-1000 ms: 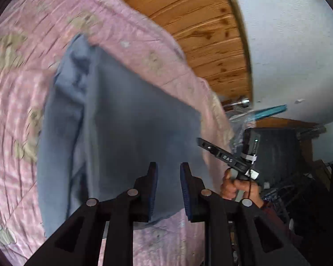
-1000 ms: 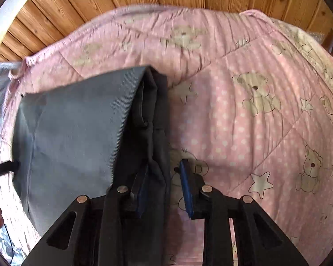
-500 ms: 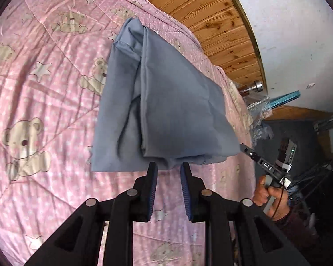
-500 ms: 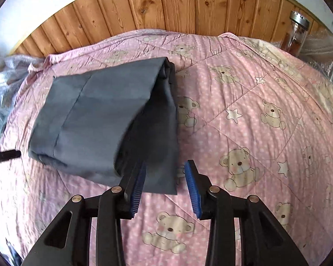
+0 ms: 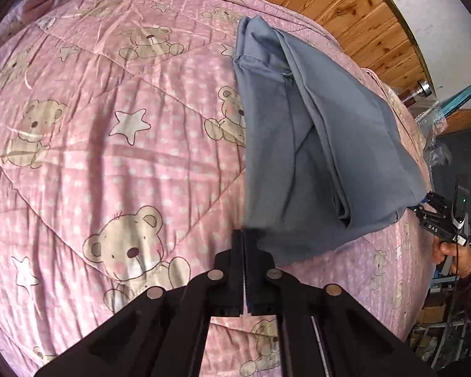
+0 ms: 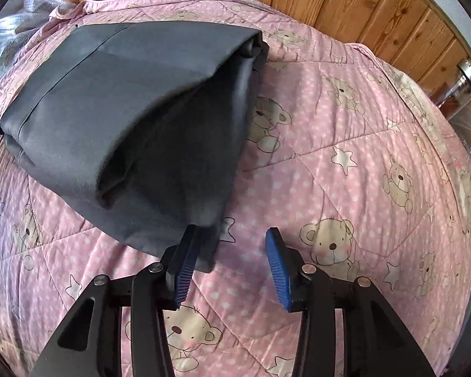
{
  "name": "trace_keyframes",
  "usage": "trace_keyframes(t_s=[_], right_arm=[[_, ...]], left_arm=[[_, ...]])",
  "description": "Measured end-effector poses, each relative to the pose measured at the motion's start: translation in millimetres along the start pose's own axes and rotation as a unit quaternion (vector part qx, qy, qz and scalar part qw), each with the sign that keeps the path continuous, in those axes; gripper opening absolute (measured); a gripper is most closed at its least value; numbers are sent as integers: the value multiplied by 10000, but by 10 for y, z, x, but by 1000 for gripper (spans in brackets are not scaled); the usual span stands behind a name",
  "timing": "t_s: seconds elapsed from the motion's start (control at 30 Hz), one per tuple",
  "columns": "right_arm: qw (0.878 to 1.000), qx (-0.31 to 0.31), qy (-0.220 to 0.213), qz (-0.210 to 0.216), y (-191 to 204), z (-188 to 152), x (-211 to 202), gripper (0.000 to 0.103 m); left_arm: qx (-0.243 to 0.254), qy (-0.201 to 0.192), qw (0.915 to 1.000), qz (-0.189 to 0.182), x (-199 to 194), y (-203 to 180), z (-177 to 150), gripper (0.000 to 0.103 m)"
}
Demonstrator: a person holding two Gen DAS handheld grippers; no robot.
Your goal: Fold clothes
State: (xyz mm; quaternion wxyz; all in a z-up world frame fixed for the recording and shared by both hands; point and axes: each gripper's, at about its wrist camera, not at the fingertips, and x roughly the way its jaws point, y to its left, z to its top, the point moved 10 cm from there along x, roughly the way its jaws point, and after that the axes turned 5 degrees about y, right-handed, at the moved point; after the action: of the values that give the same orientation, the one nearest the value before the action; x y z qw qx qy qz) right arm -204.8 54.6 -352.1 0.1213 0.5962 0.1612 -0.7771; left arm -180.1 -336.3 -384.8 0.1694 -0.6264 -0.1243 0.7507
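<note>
On a pink quilt (image 5: pixel 116 163) printed with teddy bears and stars lies a grey folded garment (image 5: pixel 323 157), its layers loosely stacked. At its near corner the left gripper (image 5: pixel 244 242) has its jaws pressed together; whether cloth is caught between them is unclear. The right gripper (image 6: pixel 232 251) has its blue pads (image 6: pixel 274 267) spread wide beside the garment's corner. Wooden wall panelling (image 6: pixel 345 3) runs behind.
</note>
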Motion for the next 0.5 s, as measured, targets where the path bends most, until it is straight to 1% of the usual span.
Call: trace_keyframes(t_s=[0.03, 0.07, 0.1, 0.17, 0.2, 0.23, 0.3, 0.37, 0.4, 0.47, 0.5], right_arm=[[9999, 73, 96, -41, -37, -5, -35, 32], [9997, 205, 94, -63, -78, -5, -117, 27], [9990, 431, -76, 17, -120, 25, -281, 27], [9944, 884, -529, 255, -155, 134, -621, 28], [9904, 1069, -748, 458, -121, 218, -763, 29], [9868, 1161, -910, 676, -51, 322, -849, 29], [9822, 1122, -1084, 1050, 166, 531, -876, 29], [9820, 1004, -954, 1288, 381, 611, -686, 29], [9858, 918, -698, 1224, 426, 505, -485, 29], [9906, 764, -211, 1115, 505, 291, -101, 29], [9881, 860, -235, 1256, 483, 183, -34, 29]], left_arm=[[-71, 11, 10000, 42, -38, 23, 5, 4], [-157, -12, 9999, 68, -94, 48, 10, 4], [-225, -92, 9997, -16, -176, 32, 31, 4], [-321, -392, 9977, -455, -406, -101, 112, 5], [-316, -533, 9958, -674, -517, -203, 171, 5], [-224, -642, 9938, -886, -600, -356, 258, 6], [18, -669, 9897, -1268, -602, -683, 428, 10], [252, -522, 9861, -1557, -459, -960, 533, 13], [322, -392, 9863, -1572, -335, -1029, 538, 13], [354, -48, 9906, -1319, -6, -1016, 460, 13], [327, 154, 9926, -1158, 171, -963, 395, 13]])
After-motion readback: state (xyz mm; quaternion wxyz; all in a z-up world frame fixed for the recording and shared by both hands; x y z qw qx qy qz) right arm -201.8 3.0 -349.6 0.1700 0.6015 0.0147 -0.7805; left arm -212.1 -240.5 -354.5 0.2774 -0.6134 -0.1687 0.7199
